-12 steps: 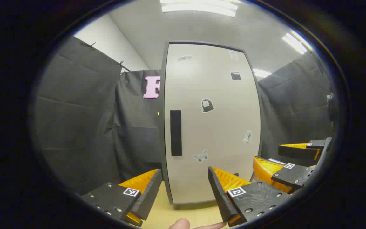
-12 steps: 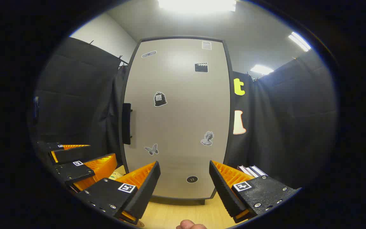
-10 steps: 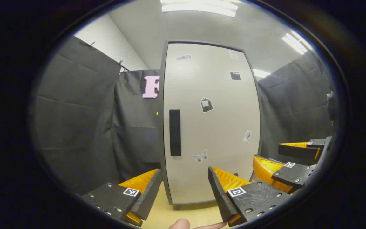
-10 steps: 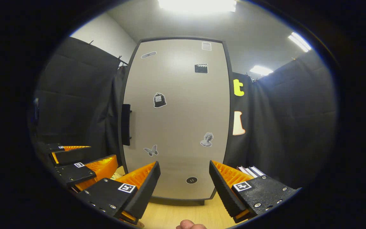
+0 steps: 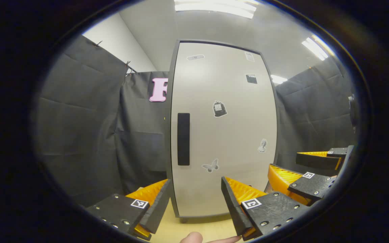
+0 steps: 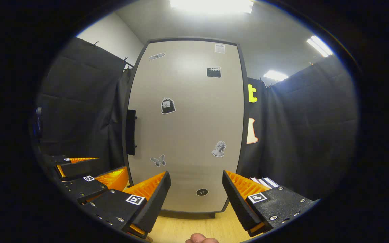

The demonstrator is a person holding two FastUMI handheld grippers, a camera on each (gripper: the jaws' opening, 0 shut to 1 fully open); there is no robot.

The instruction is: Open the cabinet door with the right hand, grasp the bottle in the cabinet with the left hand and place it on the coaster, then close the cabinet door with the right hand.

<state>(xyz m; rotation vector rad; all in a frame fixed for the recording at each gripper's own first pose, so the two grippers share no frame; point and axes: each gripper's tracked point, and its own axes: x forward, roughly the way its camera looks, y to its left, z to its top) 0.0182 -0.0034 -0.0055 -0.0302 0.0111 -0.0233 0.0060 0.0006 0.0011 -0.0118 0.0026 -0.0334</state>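
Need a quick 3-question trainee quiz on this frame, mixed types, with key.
1. True or false: the cabinet door is shut.
2. Multiple choice: in the right gripper view, the door handle sits at the door's A) left edge B) right edge C) top edge.
3. Fill in: both the left gripper and the right gripper have their fingers ____, holding nothing.

Key: 1 true. 2 A. 3 open.
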